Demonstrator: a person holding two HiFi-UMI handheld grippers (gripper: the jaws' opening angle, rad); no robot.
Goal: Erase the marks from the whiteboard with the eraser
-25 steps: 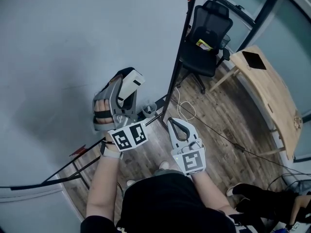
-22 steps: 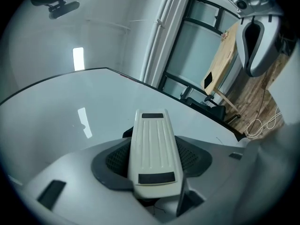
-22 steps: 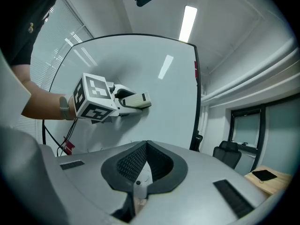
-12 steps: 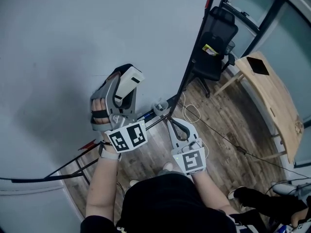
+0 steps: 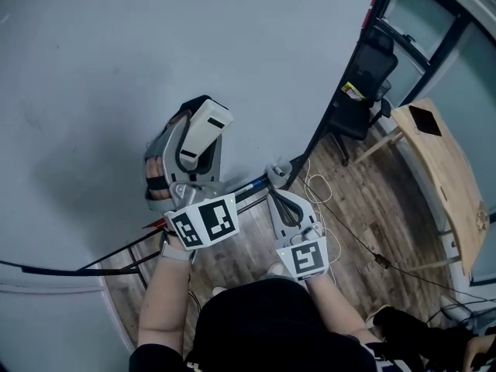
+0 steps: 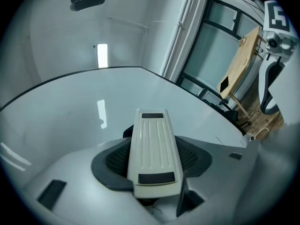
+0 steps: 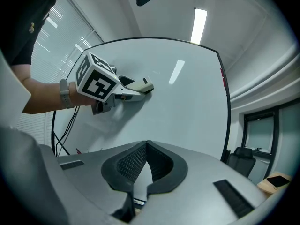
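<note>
Near the bottom-right corner of the whiteboard (image 5: 101,60), just above its lower edge, the left claw (image 5: 198,147) clamps a cream eraser (image 6: 153,149) between its dark pads, with the eraser's long body pointing up the board. Its underside seems to lie against the surface, though the contact itself is hard to see. The right claw (image 7: 146,148) hangs just beside the board's lower edge, its jaws drawn together with nothing between them. Beyond the board's right edge, a black office chair (image 5: 370,84) and a wooden bench (image 5: 446,177) stand on the plank floor (image 5: 364,215).
</note>
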